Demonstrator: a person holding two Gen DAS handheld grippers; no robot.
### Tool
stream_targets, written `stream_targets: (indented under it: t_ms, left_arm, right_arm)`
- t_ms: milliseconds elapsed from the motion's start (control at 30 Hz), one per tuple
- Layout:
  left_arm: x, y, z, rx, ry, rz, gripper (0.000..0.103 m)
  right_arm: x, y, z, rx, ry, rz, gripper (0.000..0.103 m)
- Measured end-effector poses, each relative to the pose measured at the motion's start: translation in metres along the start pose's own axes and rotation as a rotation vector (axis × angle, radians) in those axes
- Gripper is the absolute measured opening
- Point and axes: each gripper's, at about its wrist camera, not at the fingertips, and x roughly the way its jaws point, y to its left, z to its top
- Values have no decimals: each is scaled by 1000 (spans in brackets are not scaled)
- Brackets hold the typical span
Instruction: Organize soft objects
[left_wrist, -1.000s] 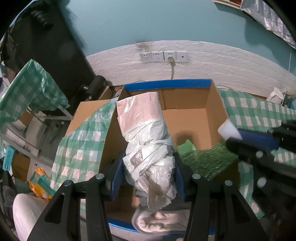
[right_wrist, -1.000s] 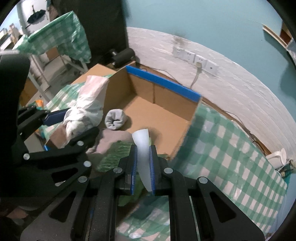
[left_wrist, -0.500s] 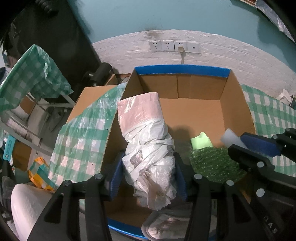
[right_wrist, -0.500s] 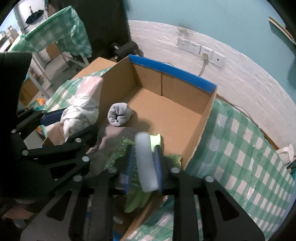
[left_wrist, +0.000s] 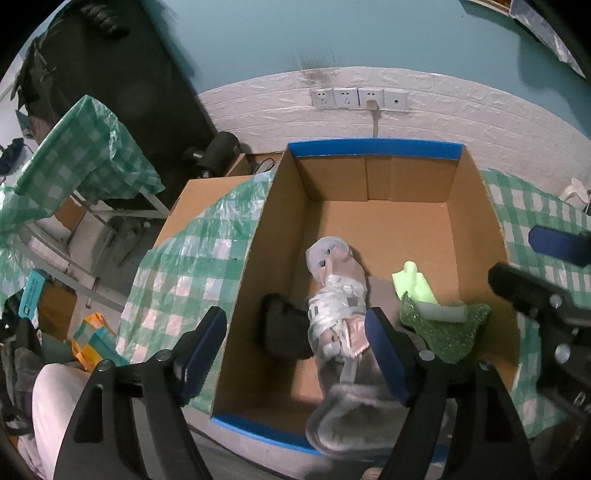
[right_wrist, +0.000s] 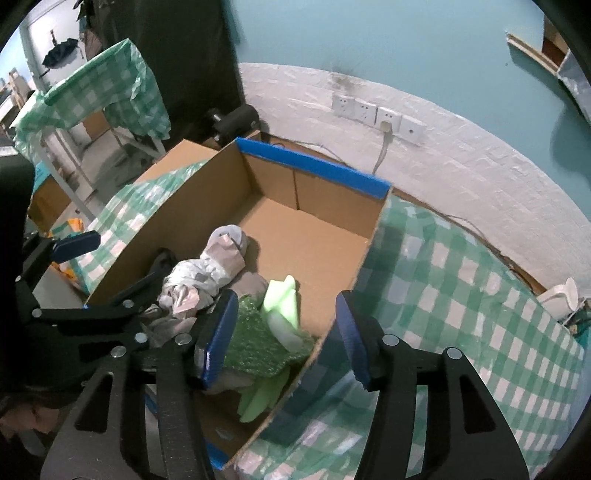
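A cardboard box (left_wrist: 373, 177) with blue-taped rims sits open below both grippers; it also shows in the right wrist view (right_wrist: 317, 166). Inside lie a crumpled white and pink plastic bag bundle (left_wrist: 338, 299) (right_wrist: 201, 273), a white foam piece (left_wrist: 441, 309) (right_wrist: 286, 334) on green bubble wrap (left_wrist: 443, 328) (right_wrist: 258, 347), a light green soft piece (left_wrist: 413, 282) (right_wrist: 282, 301), a grey sock roll (right_wrist: 231, 234) and grey cloth (left_wrist: 343, 417). My left gripper (left_wrist: 295, 354) is open and empty above the box's near end. My right gripper (right_wrist: 286, 332) is open and empty over the box's right wall.
A green checked plastic cloth (right_wrist: 461, 302) covers the table right of the box and drapes the box's left flap (left_wrist: 192, 266). A white brick wall with sockets (left_wrist: 358, 98) stands behind. A dark object (left_wrist: 282, 328) lies in the box.
Both grippers have opened. The plastic bag bundle dropped from my left gripper into the box, and the white foam piece dropped from my right gripper onto the green bubble wrap.
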Motion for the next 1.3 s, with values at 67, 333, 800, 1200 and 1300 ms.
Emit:
stream_targets:
  t_ms: [67,333,800,1200,1300]
  left_arm:
    - [-8,1,-1,3,-13,-2,79]
    - [-42,9,-6,-14,-68,-26,83]
    - [-85,-6,-19,40,-152,-53,90]
    - [-101,-19,-23,61,-184,-79,94]
    - [-105,-20,-21,50,-186,-79,94]
  right_arm:
    - [-7,0,0,-7,-7,-14,57]
    - [-38,-7,-4,1,-56,-45,61]
    - [-81,-28,-26,64,-89,-92,64]
    - [-91,-35,-43,80,-93,-96,65]
    - [-92,-38,-46,80,-95,-94,65]
